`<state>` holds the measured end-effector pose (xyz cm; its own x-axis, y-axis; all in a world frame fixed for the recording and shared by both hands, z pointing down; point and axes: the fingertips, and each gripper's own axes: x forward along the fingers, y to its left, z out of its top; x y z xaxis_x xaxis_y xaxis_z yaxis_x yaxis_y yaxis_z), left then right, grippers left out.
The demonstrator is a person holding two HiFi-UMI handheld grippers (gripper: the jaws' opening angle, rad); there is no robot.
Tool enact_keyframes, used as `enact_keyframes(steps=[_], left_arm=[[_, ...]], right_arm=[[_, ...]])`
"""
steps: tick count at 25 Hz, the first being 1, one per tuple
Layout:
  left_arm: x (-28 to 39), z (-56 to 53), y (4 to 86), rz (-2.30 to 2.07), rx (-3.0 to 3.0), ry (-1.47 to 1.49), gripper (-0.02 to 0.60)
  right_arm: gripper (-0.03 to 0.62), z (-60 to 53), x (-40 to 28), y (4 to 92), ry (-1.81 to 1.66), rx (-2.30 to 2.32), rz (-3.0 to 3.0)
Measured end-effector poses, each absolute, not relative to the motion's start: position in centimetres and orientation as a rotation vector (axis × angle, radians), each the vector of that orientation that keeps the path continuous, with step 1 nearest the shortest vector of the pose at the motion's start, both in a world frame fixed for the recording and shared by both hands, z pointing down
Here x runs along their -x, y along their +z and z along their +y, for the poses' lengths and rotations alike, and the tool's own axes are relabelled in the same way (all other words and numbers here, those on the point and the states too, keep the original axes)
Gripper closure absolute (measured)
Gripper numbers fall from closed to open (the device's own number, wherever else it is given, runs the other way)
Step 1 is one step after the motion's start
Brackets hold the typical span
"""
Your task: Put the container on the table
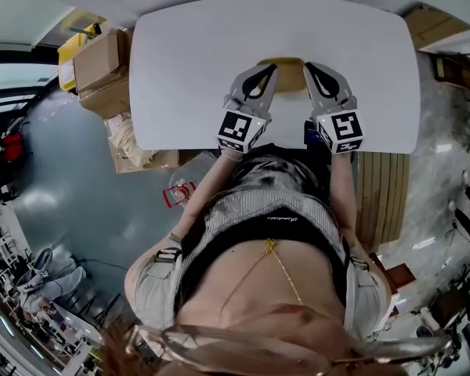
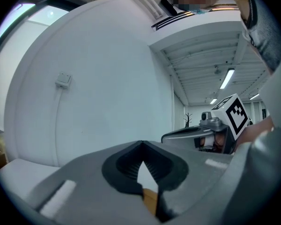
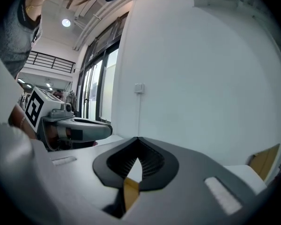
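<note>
A tan container (image 1: 281,62) hangs between my two grippers over the near part of the white table (image 1: 188,69); only its top edge shows. The left gripper (image 1: 267,70) holds its left side and the right gripper (image 1: 310,68) its right side. In the left gripper view the jaws (image 2: 141,144) are closed, with a tan sliver of the container (image 2: 150,201) pinched low between them. The right gripper view shows the same: closed jaws (image 3: 138,138) with a tan strip (image 3: 130,192) caught between them. Each gripper sees the other one, the right gripper (image 2: 210,131) and the left gripper (image 3: 72,126).
Cardboard boxes (image 1: 102,65) and a yellow box (image 1: 69,49) are stacked by the table's left end. A wooden slatted panel (image 1: 384,194) stands at the table's right near corner, and a brown board (image 1: 432,23) at its far right. A white wall (image 3: 201,78) rises behind the table.
</note>
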<state>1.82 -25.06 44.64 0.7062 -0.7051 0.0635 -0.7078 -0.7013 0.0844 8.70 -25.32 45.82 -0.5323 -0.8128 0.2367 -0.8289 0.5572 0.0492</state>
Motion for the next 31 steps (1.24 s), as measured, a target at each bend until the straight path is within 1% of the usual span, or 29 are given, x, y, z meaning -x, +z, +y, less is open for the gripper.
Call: enact_keyframes(steps=[31], left_arm=[[-1.89,-25.7,45.43,-1.18,-2.794,0.094,0.581]], right_arm=[[0.569,-25.47,-8.67,46.11,0.131,-1.365,-2.545]])
